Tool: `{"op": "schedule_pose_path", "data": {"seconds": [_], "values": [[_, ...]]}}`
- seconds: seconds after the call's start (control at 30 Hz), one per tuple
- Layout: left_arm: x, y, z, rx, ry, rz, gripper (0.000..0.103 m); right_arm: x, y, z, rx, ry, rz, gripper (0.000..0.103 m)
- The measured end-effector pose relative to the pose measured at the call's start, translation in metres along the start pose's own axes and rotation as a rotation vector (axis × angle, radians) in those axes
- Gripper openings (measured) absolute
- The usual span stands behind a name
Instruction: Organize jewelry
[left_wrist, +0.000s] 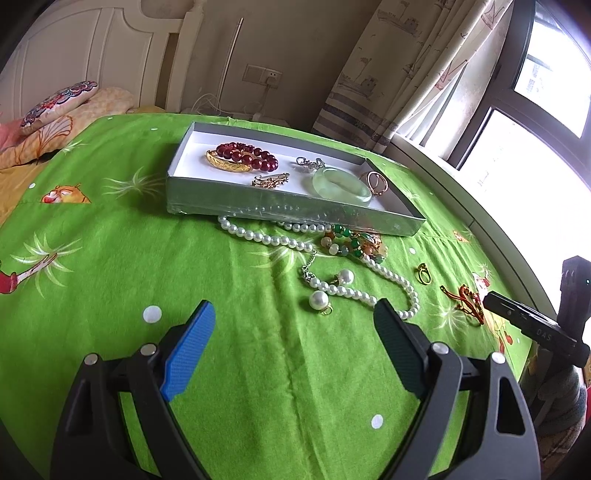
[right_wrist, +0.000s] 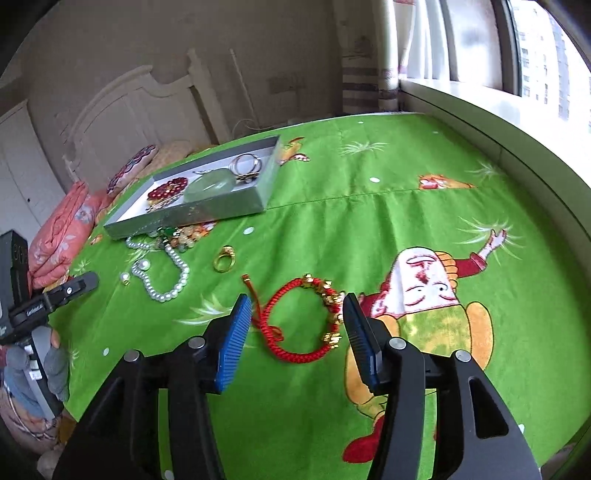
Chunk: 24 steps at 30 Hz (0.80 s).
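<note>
Jaws of right gripper wide apart, straddling red cord bracelet on green bedsheet, gripping nothing; left gripper also spread wide, empty, near pearl necklace; silver box holds jade bangle, red beads.

Both wrist views low over green bedspread, sharing silver tray

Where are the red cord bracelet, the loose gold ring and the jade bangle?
red cord bracelet (right_wrist: 295, 356): right wrist view, on its braided lower arc.
gold ring (right_wrist: 224, 259): right wrist view, on its band, on the green sheet.
jade bangle (left_wrist: 341, 184): left wrist view, on its near rim, inside the tray.
</note>
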<state>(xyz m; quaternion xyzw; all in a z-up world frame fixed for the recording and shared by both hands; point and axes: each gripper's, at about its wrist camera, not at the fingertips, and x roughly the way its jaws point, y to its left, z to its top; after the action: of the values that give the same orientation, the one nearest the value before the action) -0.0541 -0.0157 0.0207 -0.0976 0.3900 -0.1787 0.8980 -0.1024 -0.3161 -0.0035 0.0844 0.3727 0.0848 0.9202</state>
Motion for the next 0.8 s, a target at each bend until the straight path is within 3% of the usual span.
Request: {"op": "schedule_pose_path", "data": {"seconds": [0.1,0.23,0.37,0.57,0.8], "values": [[0.000,0.000,0.000,0.001,0.000,0.000,0.087,0.004,0.026,-0.006,-0.137,0.020,-0.024,0.049],[0.000,0.000,0.000,0.000,0.000,0.000,0.087,0.018,0.031,-0.009,-0.173,0.060,-0.068,0.040],[0.001,-0.002,-0.001,0.009,0.003,0.010,0.087,0.019,0.026,-0.012,-0.186,0.060,-0.111,0.008],[0.003,-0.025,-0.002,0.096,0.024,0.061,0.086,0.011,0.003,-0.013,-0.090,0.001,-0.071,0.006],[0.023,-0.110,0.001,0.288,0.046,-0.007,0.087,0.006,-0.010,-0.011,-0.007,-0.037,-0.037,0.006]]}}
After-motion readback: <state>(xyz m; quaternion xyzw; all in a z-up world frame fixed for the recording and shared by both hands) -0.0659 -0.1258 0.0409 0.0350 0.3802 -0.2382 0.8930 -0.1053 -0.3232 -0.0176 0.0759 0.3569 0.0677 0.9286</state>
